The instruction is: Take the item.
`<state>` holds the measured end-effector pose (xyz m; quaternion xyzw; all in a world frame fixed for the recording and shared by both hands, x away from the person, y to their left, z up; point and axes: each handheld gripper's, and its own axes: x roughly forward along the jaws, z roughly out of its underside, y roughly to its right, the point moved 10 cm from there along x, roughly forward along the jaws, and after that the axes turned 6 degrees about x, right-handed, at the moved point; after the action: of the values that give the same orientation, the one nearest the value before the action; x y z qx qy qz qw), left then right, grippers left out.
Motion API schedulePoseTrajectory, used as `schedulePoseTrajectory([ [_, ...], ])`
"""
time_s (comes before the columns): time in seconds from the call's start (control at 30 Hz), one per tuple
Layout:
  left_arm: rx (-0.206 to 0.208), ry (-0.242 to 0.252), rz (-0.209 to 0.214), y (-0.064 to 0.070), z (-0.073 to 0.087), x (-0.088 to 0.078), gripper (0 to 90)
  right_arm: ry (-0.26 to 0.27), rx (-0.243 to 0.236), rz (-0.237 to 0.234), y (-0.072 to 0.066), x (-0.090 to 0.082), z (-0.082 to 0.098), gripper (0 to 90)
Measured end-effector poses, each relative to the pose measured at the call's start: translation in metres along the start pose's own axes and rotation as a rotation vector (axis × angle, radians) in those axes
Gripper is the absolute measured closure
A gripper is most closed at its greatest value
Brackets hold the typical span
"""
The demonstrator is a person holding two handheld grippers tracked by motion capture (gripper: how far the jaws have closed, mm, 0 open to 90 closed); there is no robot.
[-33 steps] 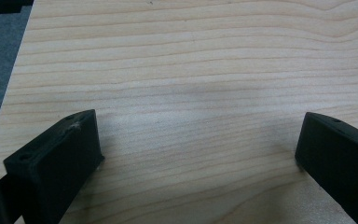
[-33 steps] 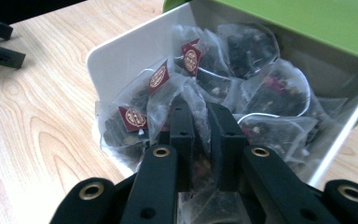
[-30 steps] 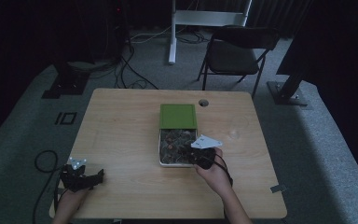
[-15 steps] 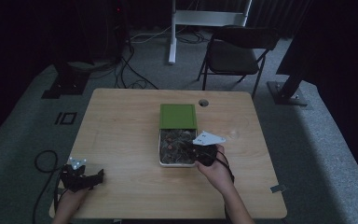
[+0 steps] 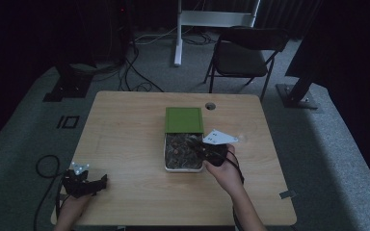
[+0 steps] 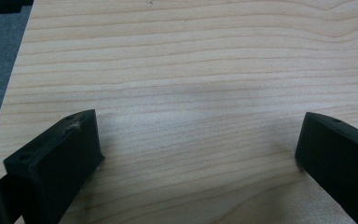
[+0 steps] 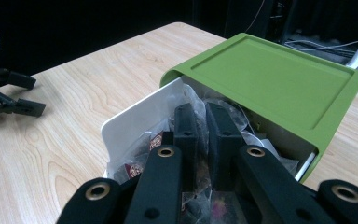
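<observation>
Right gripper (image 7: pixel 204 122), jaws clenched over the packets (image 7: pixel 135 170) in the white box (image 7: pixel 130 116); whether one is pinched is hidden. Left gripper (image 6: pixel 196 149), at seven o'clock on the table (image 6: pixel 191 60), is released.

Count: one worktop (image 5: pixel 125 144), one white box (image 5: pixel 165 154) with one green lid (image 5: pixel 184 119), two grippers (image 5: pixel 84 182) (image 5: pixel 211 153), one folding chair (image 5: pixel 243 53). Packets (image 7: pixel 137 161) in box: many, can't count.

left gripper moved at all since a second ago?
No. In the high view the left gripper sits at the same spot near the table's front-left corner, jaws open over bare wood.
</observation>
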<state>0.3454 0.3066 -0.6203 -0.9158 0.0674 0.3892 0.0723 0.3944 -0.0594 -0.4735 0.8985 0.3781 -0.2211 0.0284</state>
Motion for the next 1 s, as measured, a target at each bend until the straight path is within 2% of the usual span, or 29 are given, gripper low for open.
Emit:
schedulePoseTrajectory([
  [0.7,0.001,-0.002,0.0,0.0,0.0,0.0,0.5,0.053,0.048,0.02,0.018,-0.016,-0.015,84.8],
  [0.9,0.0,-0.002,0.0,0.0,0.0,0.0,0.5,0.065,0.047,0.04,0.028,-0.025,-0.018,84.9],
  [1.0,0.0,-0.002,0.001,0.0,0.0,0.0,0.5,0.079,0.057,0.062,0.038,-0.031,-0.02,85.0],
])
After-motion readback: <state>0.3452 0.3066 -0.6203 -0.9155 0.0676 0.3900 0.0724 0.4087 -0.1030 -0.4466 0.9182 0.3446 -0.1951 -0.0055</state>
